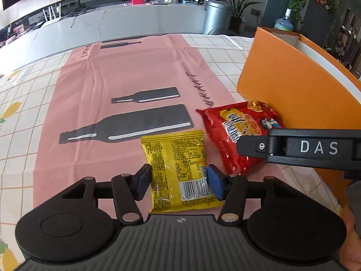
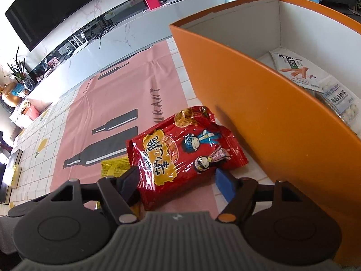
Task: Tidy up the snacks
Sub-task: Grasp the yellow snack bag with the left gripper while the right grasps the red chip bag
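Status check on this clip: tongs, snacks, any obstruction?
Left tongs straddling yellow packet, grip unconfirmed. Right tongs open around red packet. Both packets on pink mat, orange box alongside. Nothing blocking.

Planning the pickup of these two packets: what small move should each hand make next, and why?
Probably close both tongs. The left tongs straddle the yellow packet, pads at its edges. The right tongs bracket the red packet, with a gap at the blue pad. Both packets lie flat on the pink mat beside the orange box, which already holds snacks.
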